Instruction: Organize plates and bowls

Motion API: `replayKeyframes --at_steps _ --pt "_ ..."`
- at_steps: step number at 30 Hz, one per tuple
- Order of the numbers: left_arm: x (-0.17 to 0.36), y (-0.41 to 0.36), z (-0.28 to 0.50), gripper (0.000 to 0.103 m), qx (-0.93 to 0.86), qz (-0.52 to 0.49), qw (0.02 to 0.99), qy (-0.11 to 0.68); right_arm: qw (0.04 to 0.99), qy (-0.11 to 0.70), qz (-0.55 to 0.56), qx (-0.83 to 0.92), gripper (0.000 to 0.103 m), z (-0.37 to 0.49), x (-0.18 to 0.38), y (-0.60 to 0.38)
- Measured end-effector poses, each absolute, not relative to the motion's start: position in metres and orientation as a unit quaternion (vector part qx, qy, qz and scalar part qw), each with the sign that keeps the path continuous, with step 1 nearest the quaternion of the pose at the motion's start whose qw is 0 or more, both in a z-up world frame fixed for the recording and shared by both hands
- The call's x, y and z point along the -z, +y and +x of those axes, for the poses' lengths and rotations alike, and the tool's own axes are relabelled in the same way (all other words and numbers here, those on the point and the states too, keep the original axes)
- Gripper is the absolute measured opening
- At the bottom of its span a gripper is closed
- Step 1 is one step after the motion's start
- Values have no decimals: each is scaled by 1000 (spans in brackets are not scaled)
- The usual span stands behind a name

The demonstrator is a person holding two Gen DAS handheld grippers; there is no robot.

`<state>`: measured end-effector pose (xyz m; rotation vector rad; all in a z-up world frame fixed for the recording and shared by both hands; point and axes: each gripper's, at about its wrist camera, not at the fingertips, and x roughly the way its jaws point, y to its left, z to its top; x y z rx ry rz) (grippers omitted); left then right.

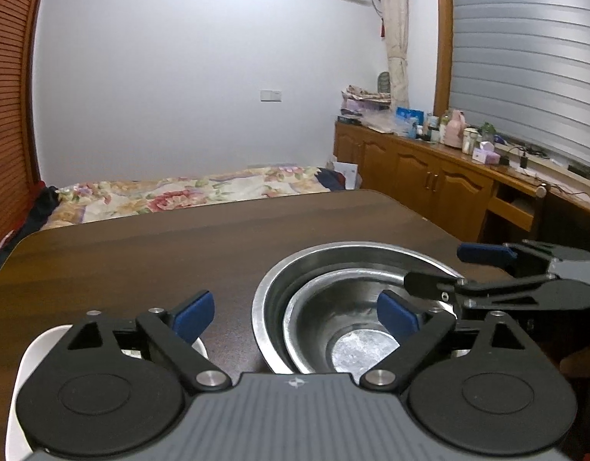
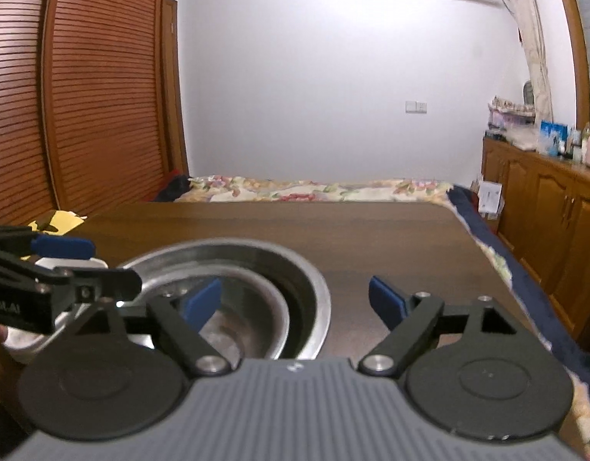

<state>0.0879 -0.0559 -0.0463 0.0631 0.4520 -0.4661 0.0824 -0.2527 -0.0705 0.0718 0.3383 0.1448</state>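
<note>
Dark brown wooden table [image 1: 141, 253], rounded at the corners, filling the lower half of both wrist views, with a bed under a floral quilt [image 1: 187, 192] just beyond its far edge.

Louvred reddish-brown wardrobe doors [image 2: 83, 88] to the left, honey-coloured wooden cabinets [image 1: 421, 176] with a cluttered top along the right wall.

On the table, a large shiny stainless-steel bowl [image 1: 356, 257], upright, rim catching the light. Nested inside it, a smaller stainless-steel bowl [image 1: 333, 330], also upright, shifted toward the near wall of the big one, flat bottom showing bright.

To the left of the steel bowls, a white rounded dish [image 1: 22, 372], mostly hidden beneath the left gripper's body in the left view; seen in the right view only as a white edge behind the other tool.

Left gripper [image 1: 295, 315] held low over the table, jaws spread wide, empty: one blue pad [image 1: 193, 315] above the white dish, the other over the inside of the smaller bowl.

Right gripper [image 2: 295, 299] likewise spread wide and empty, one blue pad [image 2: 203, 301] over the nested bowls, the other above bare tabletop to the right of the large bowl's rim.

Both tools side by side, close together, each visible at the edge of the other's view.
</note>
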Motion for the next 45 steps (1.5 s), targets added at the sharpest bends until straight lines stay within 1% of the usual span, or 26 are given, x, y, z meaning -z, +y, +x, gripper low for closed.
replayKeyframes --at_steps 14,16,17,19,20,24,27,29,31,35,39,42,43,45 --pt "56 -53 85 95 202 26 950 237 976 178 71 -101 86 83 79 -258" --pt "58 -53 85 93 204 21 949 240 976 176 74 -104 85 82 79 -258" --pt "58 -53 86 92 205 19 948 242 976 174 74 -104 85 81 79 -258" --pt "59 -54 86 82 209 13 947 243 976 175 74 -104 85 81 80 -257" --pt "59 -53 85 81 212 10 946 244 976 175 74 -105 85 80 80 -257" --pt "60 -55 84 67 216 7 944 249 976 175 70 -106 84 81 80 -256" --pt "63 -55 86 53 218 2 941 258 976 177 67 -108 76 81 80 -255" --pt "65 -56 86 49 218 -1 940 262 975 181 64 -108 66 83 81 -254" --pt "66 -57 86 44 217 -2 940 264 975 183 61 -110 62 83 81 -253" --pt "66 -55 87 39 213 -8 941 265 975 191 52 -100 55 85 82 -249" --pt "67 -55 85 32 210 -14 941 264 975 192 45 -102 51 84 81 -246" --pt "67 -55 85 32 209 -12 941 265 975 193 45 -103 47 82 82 -246" --pt "67 -55 85 32 209 -8 941 265 975 193 46 -105 43 83 82 -247" --pt "66 -56 84 32 211 -7 941 265 976 189 39 -96 42 82 81 -246"
